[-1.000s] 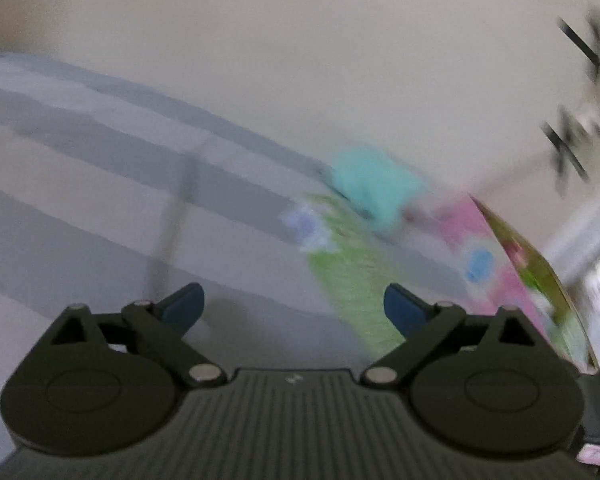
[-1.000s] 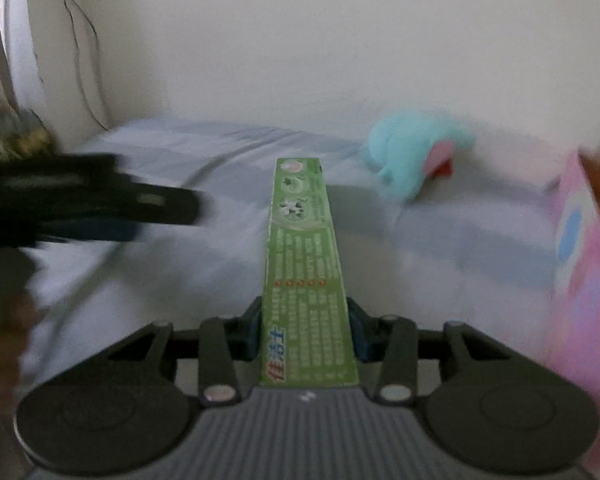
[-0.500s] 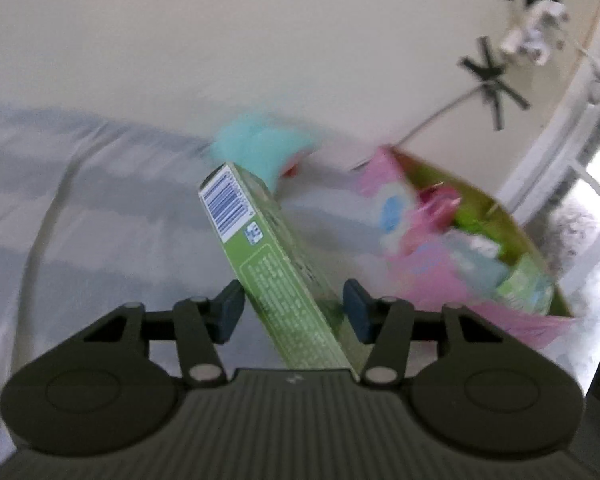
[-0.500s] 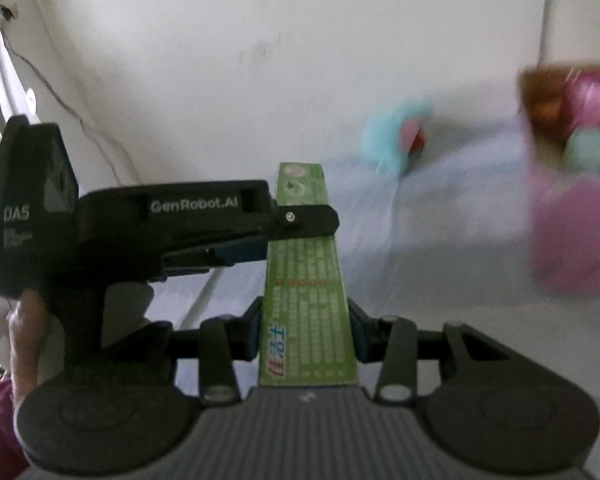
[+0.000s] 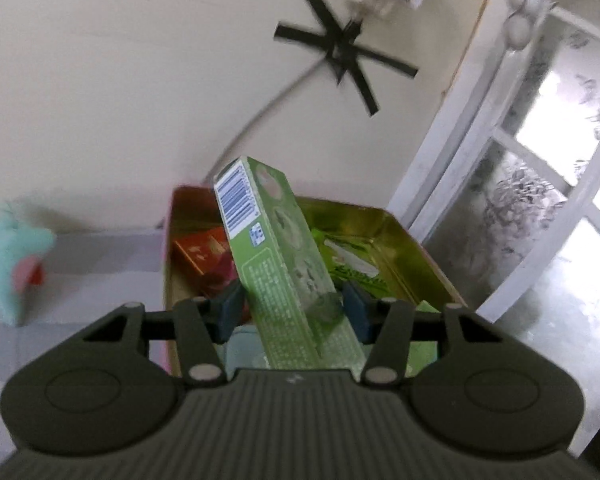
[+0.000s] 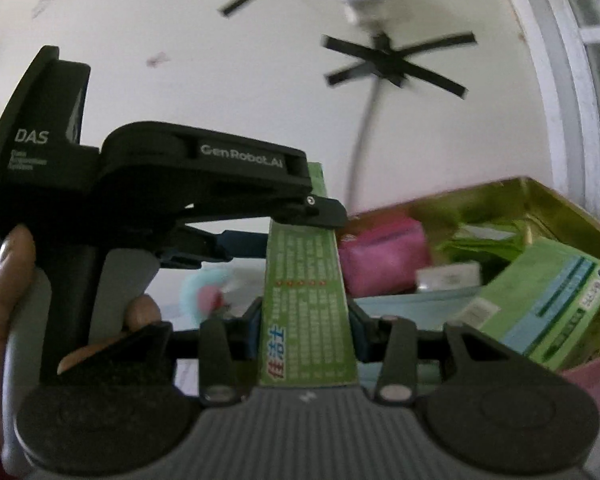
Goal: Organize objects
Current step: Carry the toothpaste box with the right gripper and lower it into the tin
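Between both my grippers runs the long green box (image 5: 284,276): my left gripper (image 5: 290,312) clamps it tilted. My right gripper (image 6: 306,332) pinches its near end, above the gold-lined tin (image 5: 412,240).

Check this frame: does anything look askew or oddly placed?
Yes. Both the left gripper and the right gripper clamp the same long green box. In the left view it sits skewed between the pads, tilted over the open tin.
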`<act>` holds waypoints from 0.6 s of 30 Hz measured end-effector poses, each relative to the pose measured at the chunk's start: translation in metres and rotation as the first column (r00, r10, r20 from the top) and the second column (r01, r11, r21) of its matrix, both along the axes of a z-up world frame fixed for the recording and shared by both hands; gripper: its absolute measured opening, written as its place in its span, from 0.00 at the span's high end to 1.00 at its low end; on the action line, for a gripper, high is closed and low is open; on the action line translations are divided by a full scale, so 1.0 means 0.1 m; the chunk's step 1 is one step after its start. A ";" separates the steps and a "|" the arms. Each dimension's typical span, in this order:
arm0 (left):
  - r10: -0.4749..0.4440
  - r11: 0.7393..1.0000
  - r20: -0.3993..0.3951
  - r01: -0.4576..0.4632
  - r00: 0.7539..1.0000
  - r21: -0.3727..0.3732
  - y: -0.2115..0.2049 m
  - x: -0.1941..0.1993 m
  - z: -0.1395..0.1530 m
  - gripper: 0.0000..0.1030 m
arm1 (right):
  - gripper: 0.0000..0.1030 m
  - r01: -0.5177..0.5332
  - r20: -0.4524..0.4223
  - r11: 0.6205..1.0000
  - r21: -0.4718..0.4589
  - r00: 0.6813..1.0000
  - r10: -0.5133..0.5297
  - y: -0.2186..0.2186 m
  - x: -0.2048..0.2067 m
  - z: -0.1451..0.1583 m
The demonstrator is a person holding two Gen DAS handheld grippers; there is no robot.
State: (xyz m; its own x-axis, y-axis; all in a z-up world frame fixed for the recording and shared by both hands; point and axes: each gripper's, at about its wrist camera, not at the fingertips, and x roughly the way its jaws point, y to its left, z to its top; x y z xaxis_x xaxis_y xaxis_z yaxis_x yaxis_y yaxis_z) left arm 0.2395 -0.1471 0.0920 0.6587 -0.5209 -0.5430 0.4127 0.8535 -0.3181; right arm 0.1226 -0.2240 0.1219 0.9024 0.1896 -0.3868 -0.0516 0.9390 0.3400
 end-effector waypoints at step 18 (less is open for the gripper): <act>0.093 0.959 0.205 -0.143 0.974 0.243 0.05 -0.57 0.06 0.33 | 0.55 0.156 0.078 0.979 0.131 0.983 -0.167 -0.39 -0.28 -0.10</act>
